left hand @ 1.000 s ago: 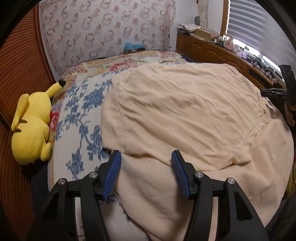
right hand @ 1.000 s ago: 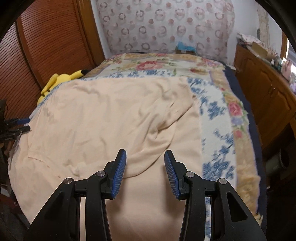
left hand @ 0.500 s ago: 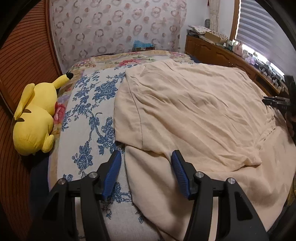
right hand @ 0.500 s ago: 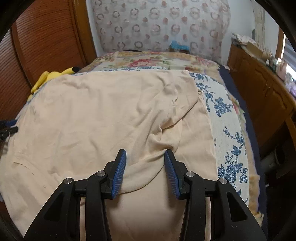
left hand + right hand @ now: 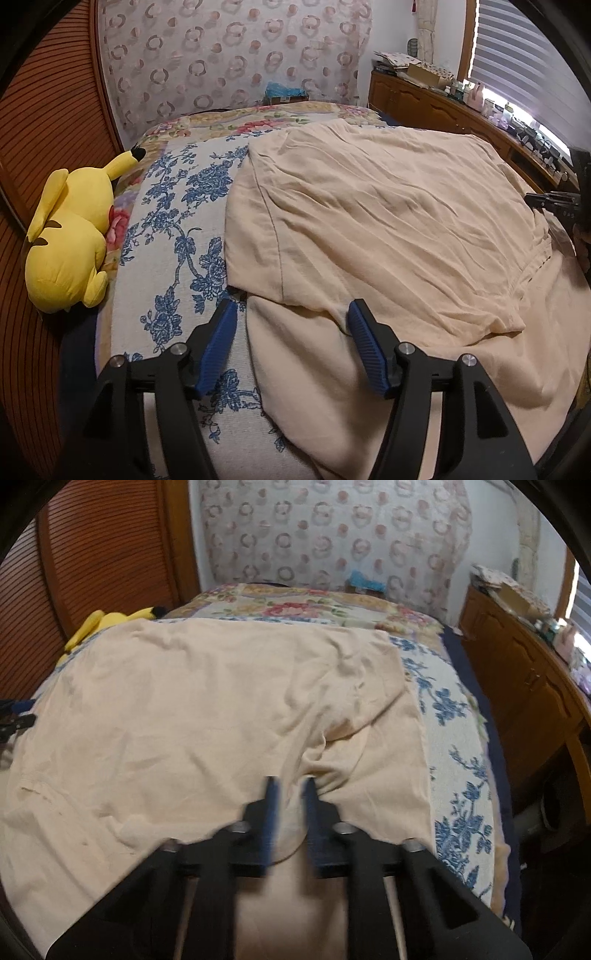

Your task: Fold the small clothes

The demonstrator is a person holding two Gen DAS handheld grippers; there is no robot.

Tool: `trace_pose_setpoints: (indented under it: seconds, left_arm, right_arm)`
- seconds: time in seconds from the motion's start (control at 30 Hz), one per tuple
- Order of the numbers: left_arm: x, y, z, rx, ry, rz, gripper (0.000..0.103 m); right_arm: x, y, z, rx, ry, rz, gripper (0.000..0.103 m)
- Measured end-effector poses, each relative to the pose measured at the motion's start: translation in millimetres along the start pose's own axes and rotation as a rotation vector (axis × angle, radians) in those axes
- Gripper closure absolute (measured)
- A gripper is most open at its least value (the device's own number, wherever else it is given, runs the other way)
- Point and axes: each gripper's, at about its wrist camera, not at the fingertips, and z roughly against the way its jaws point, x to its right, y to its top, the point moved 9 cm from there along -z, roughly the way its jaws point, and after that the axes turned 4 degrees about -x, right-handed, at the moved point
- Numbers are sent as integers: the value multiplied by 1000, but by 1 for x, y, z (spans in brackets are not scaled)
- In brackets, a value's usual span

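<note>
Bedspread [image 5: 173, 236]: white with blue floral print, multicolour flower band toward the head end, covers the whole bed. Cream garment [image 5: 388, 229] lies spread across most of it, wrinkled, near edge doubled over itself in a fold. Yellow plush toy [image 5: 70, 236] sits at the bed's left edge against a ribbed wooden panel [image 5: 40, 122]. Circle-patterned curtain [image 5: 236, 62] hangs behind the head of the bed; a small blue item sits at its base, too small to identify. Wooden cabinet [image 5: 524, 679] runs along the right side, top crowded with small clutter, window blinds above it.

Left gripper [image 5: 290, 325]: jaws wide apart, low over the garment's near-left fold edge, right pad touching cloth, nothing clamped.

Right gripper [image 5: 290, 794]: motion-blurred, jaws narrowed to a slim gap with a bunched ridge of the cream garment between them; can't tell whether it's fully clamped.
</note>
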Motion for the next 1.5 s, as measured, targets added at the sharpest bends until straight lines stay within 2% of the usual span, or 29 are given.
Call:
trace_pose_setpoints:
  seconds: [0.03, 0.23, 0.4, 0.53, 0.7, 0.8, 0.9, 0.93, 0.97, 1.1, 1.3, 1.4, 1.5]
  left_arm:
    - [0, 0, 0, 0, 0, 0, 40]
    - [1, 0, 0, -1, 4, 2, 38]
    - [0, 4, -1, -34, -1, 26, 38]
    - [4, 19, 6, -1, -7, 4, 47]
    - [-3, 31, 0, -7, 35, 2, 53]
    - [-9, 29, -12, -40, 44, 14, 62]
    - [-9, 27, -17, -49, 33, 15, 76]
    - [-6, 27, -15, -45, 33, 11, 90]
    - [-5, 29, -12, -33, 39, 2, 98]
    - [6, 39, 5, 28, 63, -34, 99]
    - [11, 61, 32, 111, 46, -26, 99]
    - [8, 68, 36, 128, 51, -15, 99]
    - [5, 70, 32, 111, 48, -20, 99]
  right_arm:
    - [-1, 1, 3, 10, 12, 1, 101]
    - [-3, 8, 20, 81, 49, -22, 102]
    - [-6, 4, 17, 73, 45, -12, 102]
    - [-4, -3, 7, 39, 26, -14, 102]
    - [-3, -5, 3, 22, 7, -16, 101]
    - [-4, -5, 1, 15, -14, 2, 101]
    - [-5, -6, -1, 9, -27, 11, 101]
    - [-5, -6, -1, 9, -29, 12, 101]
    - [-5, -7, -1, 9, -32, 14, 101]
    - [-6, -6, -3, 9, -43, 21, 101]
    - [-6, -6, -3, 10, -44, 22, 101]
    - [-7, -6, -3, 11, -49, 25, 101]
    - [-8, -6, -4, 11, -55, 29, 101]
